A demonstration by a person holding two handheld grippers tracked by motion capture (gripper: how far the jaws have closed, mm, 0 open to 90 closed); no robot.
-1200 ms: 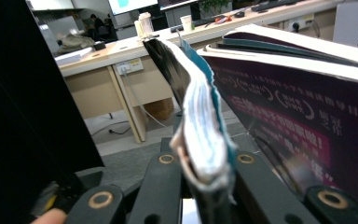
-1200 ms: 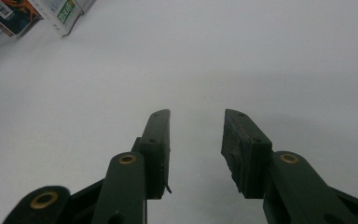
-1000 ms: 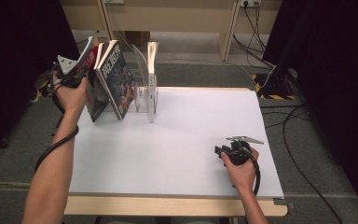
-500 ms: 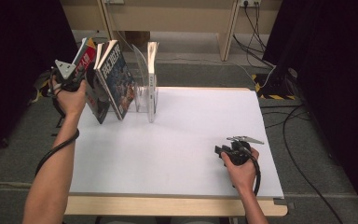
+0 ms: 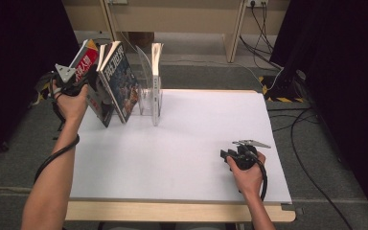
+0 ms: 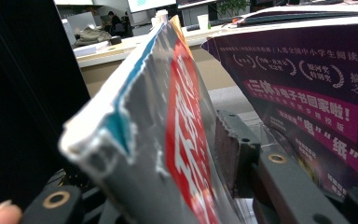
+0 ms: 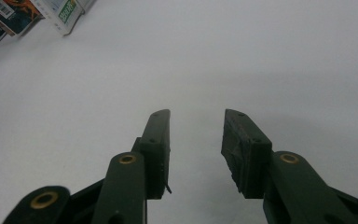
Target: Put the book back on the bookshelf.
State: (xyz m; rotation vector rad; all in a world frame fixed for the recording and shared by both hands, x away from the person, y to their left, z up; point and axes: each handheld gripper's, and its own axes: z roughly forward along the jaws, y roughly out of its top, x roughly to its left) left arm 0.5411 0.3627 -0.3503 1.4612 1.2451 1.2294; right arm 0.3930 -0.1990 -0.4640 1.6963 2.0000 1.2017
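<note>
At the table's far left, a red-spined book [image 5: 84, 62] leans against a dark-covered book [image 5: 120, 81], which rests on a clear book stand [image 5: 146, 91]. My left gripper [image 5: 87, 87] is at the red book's outer edge. Its jaws have just been opening. In the left gripper view the red book [image 6: 182, 140] stands between them, and a gap separates its cover from the right pad [image 6: 235, 149]. The dark purple book [image 6: 307, 93] is just beyond. My right gripper [image 5: 226, 155] rests open on the white tabletop at the near right, with nothing between its jaws [image 7: 196, 140].
A thin pale book [image 5: 155, 72] stands upright on the stand's right side. The white table [image 5: 196, 124] stretches bare between the two hands. Cables and a wooden bench lie on the floor beyond the far edge.
The left gripper's jaws have spread off the red book, which stays leaning on the dark book. The left hand barely shifted. The right hand and gripper have not moved.
</note>
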